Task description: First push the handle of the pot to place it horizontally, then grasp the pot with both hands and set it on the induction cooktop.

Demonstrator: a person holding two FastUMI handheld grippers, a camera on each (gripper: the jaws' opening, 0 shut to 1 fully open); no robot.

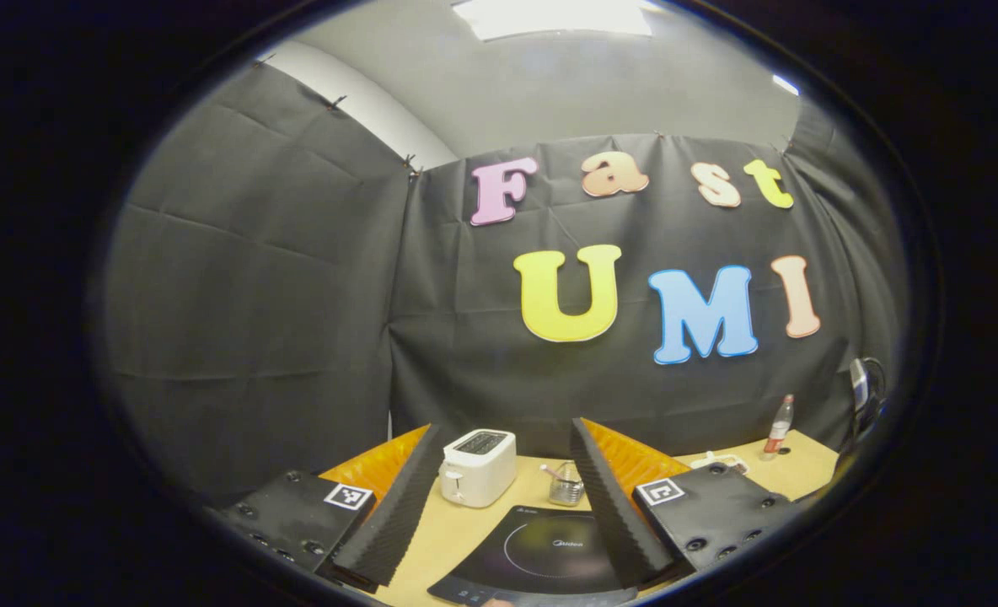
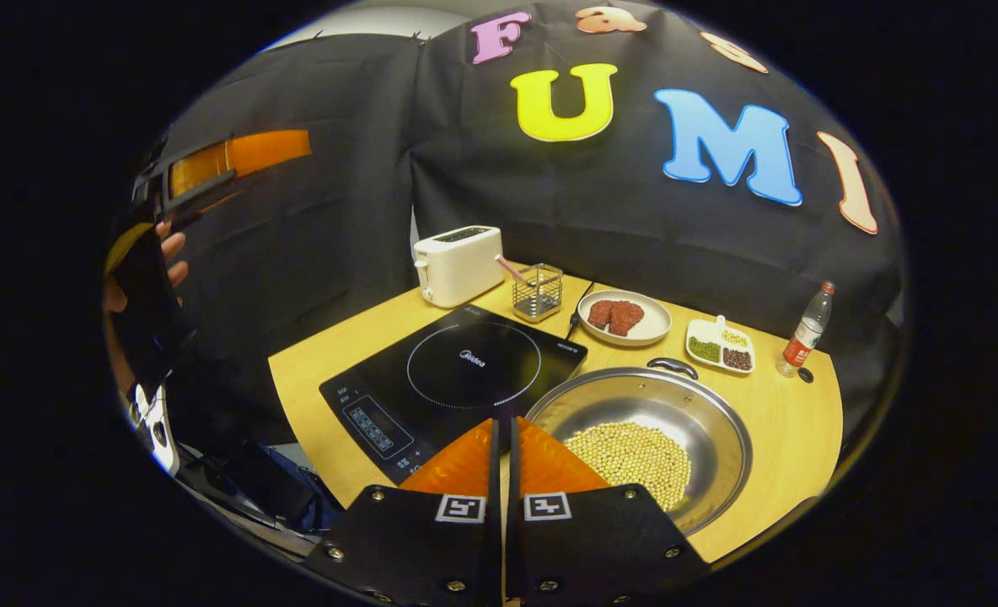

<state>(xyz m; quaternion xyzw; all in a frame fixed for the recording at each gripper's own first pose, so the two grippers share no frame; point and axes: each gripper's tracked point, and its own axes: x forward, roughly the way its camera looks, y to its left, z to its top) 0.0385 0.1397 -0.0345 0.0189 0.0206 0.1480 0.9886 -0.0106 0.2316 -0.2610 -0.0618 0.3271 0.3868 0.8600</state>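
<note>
Pot (image 2: 641, 438): a wide metal vessel that stood on the wooden table (image 2: 790, 409), just right of the induction cooktop (image 2: 457, 375) and touching or nearly touching its edge; a layer of pale beans (image 2: 630, 455) covered its floor. One dark handle (image 2: 672, 366) showed at its far rim. Behind it lay a round plate (image 2: 646, 330) bearing two pieces of red meat (image 2: 615, 314), and a divided white dish (image 2: 721, 346) with green, pale and dark grains in separate compartments. A wire basket (image 2: 538, 292) held a thin utensil and stood beside a white toaster (image 2: 457, 265); a capped bottle (image 2: 805, 330) stood near the far right edge.

Right gripper (image 2: 503, 430): fingers pressed together, empty, tips over the gap between cooktop and pot. Left gripper (image 1: 499, 438): fingers spread wide apart, empty, raised above the cooktop (image 1: 541, 552) and pointing toward the toaster (image 1: 478, 466). In the right gripper view the left gripper appeared at far left, held by a hand (image 2: 170, 257). Black cloth walled the booth; a ceiling light (image 1: 554, 17) shone above.
</note>
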